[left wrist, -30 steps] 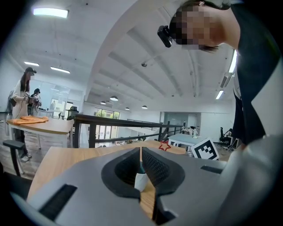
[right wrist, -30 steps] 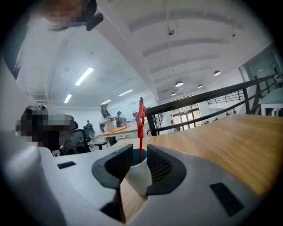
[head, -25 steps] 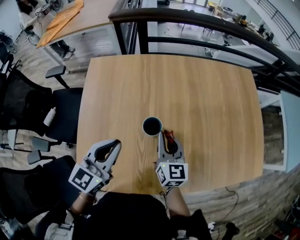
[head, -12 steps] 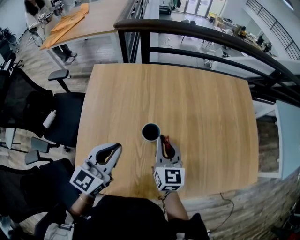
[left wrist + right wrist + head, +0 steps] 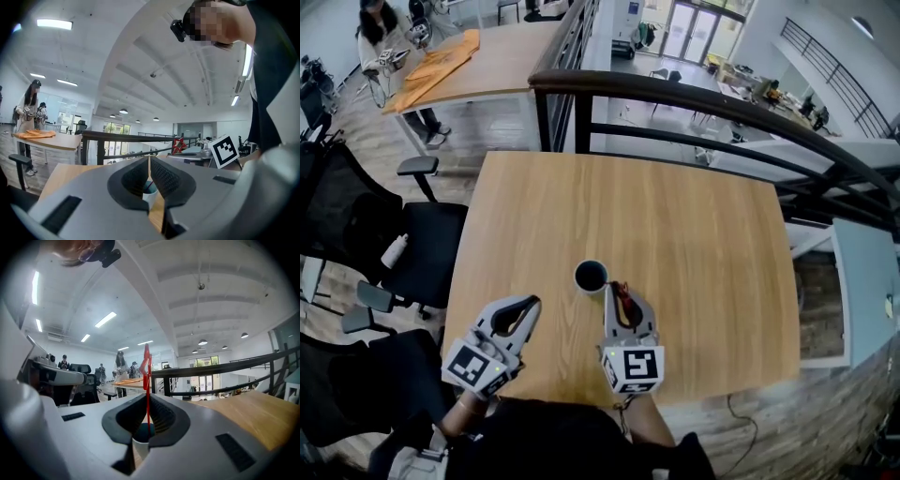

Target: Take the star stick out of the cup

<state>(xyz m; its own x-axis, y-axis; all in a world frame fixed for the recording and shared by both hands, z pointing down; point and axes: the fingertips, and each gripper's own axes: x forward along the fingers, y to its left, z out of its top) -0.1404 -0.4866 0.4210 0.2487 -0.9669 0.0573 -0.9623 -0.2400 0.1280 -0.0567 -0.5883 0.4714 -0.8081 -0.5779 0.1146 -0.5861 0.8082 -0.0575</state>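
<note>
A white cup (image 5: 591, 276) with a dark inside stands on the wooden table (image 5: 694, 244); no stick shows in it. My right gripper (image 5: 616, 292) sits just to the near right of the cup, shut on the red star stick (image 5: 624, 298). In the right gripper view the thin stick (image 5: 148, 404) rises upright from between the jaws to its red star (image 5: 146, 363), with the cup (image 5: 142, 439) low behind them. My left gripper (image 5: 528, 305) hovers to the cup's near left, jaws shut and empty. From it I see the star (image 5: 178, 145) and the cup (image 5: 150, 191).
A dark railing (image 5: 694, 103) runs along the table's far edge. Black office chairs (image 5: 422, 234) stand left of the table. A second table (image 5: 459, 56) with a person beside it is at the far left. The right gripper's marker cube (image 5: 223, 150) shows in the left gripper view.
The head view has tilted, so the table sits lower in the frame. Both grippers keep nearly the same places beside the cup, the right one still shut on the stick.
</note>
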